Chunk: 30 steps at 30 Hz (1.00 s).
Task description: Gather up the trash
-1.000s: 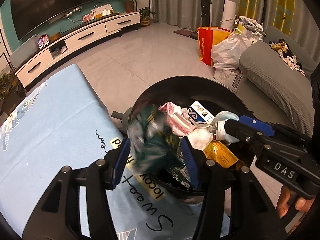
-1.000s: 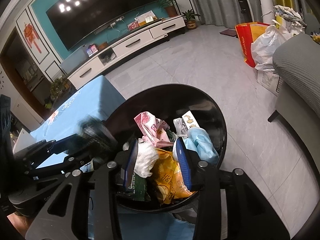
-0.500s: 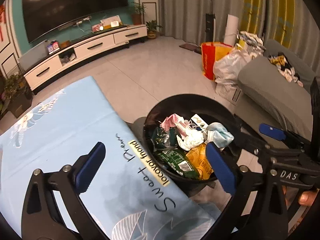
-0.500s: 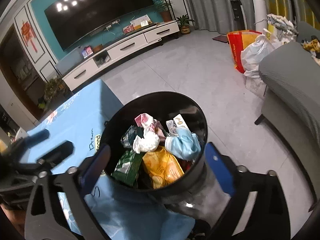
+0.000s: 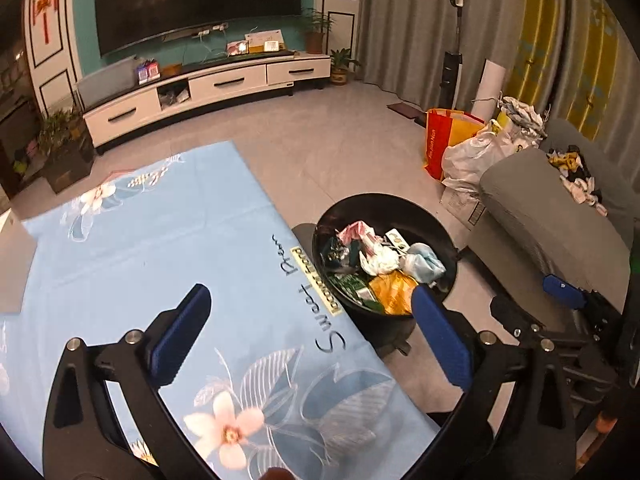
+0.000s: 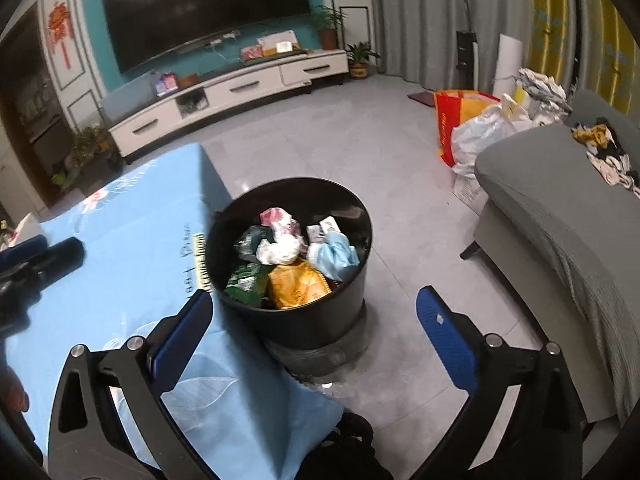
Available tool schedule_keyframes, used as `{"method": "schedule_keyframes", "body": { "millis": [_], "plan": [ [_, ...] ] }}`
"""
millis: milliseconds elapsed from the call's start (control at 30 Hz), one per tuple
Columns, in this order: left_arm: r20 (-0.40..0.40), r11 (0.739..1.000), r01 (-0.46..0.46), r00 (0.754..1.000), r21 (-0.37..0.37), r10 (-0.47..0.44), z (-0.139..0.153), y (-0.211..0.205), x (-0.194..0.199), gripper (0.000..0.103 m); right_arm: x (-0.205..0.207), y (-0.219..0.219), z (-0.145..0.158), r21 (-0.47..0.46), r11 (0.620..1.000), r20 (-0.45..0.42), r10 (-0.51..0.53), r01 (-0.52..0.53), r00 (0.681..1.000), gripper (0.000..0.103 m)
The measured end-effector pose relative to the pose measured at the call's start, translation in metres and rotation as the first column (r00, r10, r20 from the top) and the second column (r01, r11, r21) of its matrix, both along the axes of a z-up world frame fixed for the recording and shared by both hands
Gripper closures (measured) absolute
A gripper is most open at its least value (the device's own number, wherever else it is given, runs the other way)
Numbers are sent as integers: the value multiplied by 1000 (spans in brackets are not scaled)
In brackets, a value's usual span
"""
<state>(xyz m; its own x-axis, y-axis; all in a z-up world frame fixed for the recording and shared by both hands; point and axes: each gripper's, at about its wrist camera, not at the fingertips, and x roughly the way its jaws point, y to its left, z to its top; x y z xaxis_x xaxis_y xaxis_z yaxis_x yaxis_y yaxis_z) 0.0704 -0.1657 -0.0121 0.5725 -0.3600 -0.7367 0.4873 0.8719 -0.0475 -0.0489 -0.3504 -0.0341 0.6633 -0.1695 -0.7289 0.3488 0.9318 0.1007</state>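
Observation:
A round black trash bin [image 6: 352, 208] stands on the floor beside a table with a light blue flowered cloth [image 5: 140, 248]. Inside lie several pieces of trash: a yellow packet [image 6: 296, 286], green wrappers [image 6: 246, 278], crumpled white tissue [image 6: 280, 250], a light blue mask [image 6: 338, 254] and a pink wrapper [image 6: 276, 216]. My left gripper [image 5: 312, 324] is open and empty above the cloth's corner, left of the bin [image 5: 440, 232]. My right gripper [image 6: 314, 320] is open and empty, high above the bin's near side. The left gripper's black tip [image 6: 44, 258] shows at the right wrist view's left edge.
A grey sofa [image 6: 560, 208] with clothes on it stands right of the bin. A red and yellow bag [image 5: 444, 140] and a white plastic bag [image 5: 476, 160] sit on the grey tiled floor behind it. A white TV cabinet [image 5: 208, 88] lines the far wall.
Both grippers let go of trash over the bin, a green wrapper from the left and white tissue from the right, opened wide, and rose up and back. The bin now looks smaller.

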Motion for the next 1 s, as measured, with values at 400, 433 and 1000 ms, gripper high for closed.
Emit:
{"method": "schedule_keyframes", "body": {
  "millis": [400,433,1000],
  "plan": [
    [60,997,-60,997,49,58,36,20,-36,3,-27,23,40,-19,1000,27,21,-21,999,3],
    [61,997,-61,996,48,58,38,21,-38,3,-28,24,41,-21,1000,28,21,-20,999,3],
    [66,996,-77,995,53,74,47,26,-48,3,-24,34,43,-38,998,9,45,-45,999,3]
  ]
}}
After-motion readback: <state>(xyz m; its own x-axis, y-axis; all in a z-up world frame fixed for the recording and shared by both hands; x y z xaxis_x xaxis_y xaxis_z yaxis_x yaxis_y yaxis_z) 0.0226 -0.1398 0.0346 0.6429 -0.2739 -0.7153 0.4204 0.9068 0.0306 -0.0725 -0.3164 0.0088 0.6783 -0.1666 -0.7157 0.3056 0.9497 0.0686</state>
